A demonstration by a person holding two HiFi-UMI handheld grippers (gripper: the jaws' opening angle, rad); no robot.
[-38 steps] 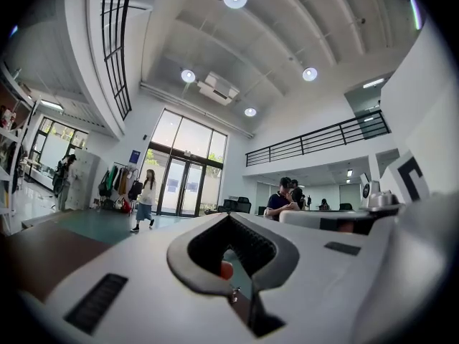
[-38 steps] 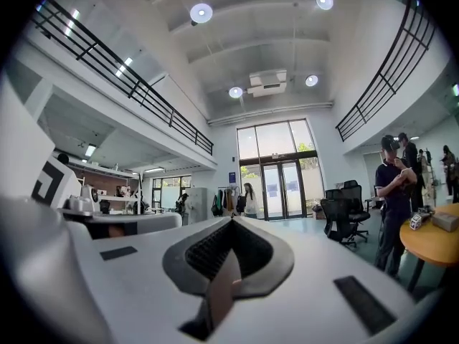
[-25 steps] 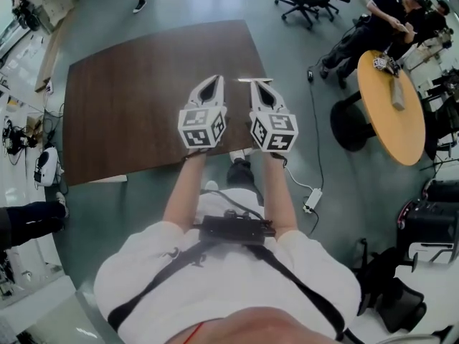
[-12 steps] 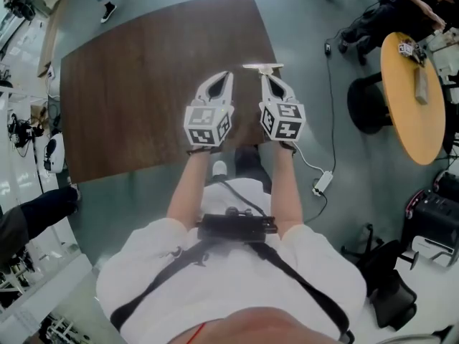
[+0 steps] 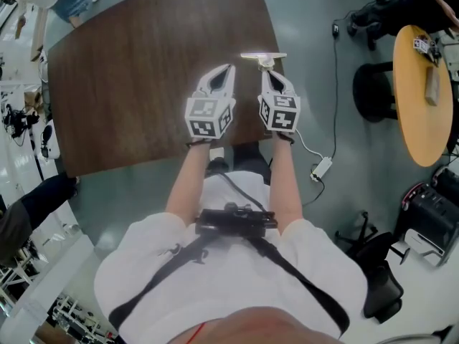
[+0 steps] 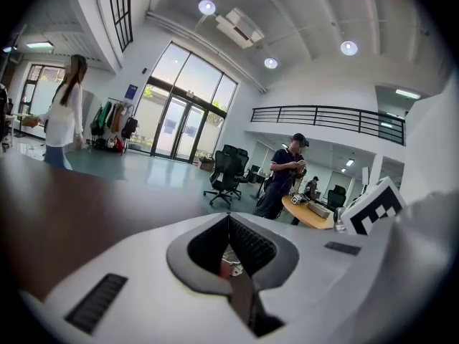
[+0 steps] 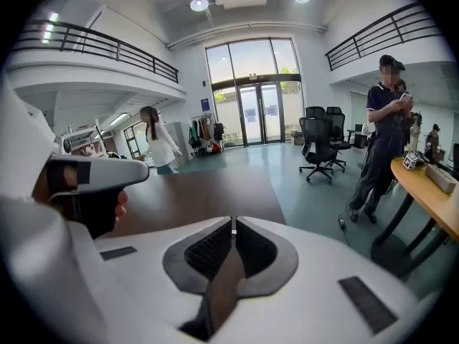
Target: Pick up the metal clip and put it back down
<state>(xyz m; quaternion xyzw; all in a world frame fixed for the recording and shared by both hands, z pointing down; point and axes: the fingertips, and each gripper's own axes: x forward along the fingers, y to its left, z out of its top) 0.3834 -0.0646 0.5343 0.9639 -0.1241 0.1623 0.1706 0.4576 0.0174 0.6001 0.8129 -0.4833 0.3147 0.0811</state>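
Surface: dark brown wood-grain table point(image 5: 143, 84) with rounded corners, standing on a grey-green polished floor point(image 5: 315, 99). Room: tall open hall with glass doors point(image 7: 252, 113) at the far end, a railed balcony point(image 6: 323, 115) on the upper level and round ceiling lights. Surroundings: round yellow table point(image 5: 419, 99) to the right, well apart from the brown one, carrying a few small items; a black stool point(image 5: 373, 92) just beside it; black office chairs point(image 7: 318, 149) further back; a white power strip point(image 5: 322, 168) and its cable point(image 5: 335, 84) on the floor along the brown table's right side. Persons: one in dark clothes and a cap point(image 7: 384, 142) at the round table; one in a white top point(image 7: 156, 145) beyond the brown table's far end. Left tongs point(image 5: 229, 68): closed, tips meeting, nothing between them, held over the table's near right part. Right tongs point(image 5: 266, 70): just beside the left pair, closed on the metal clip point(image 5: 262, 55). Metal clip: a thin bright strip lying crosswise at the right tongs' tips, near the table's right edge, its left end close to the left tongs' tips but apart from them. Whether it touches the tabletop cannot be told.
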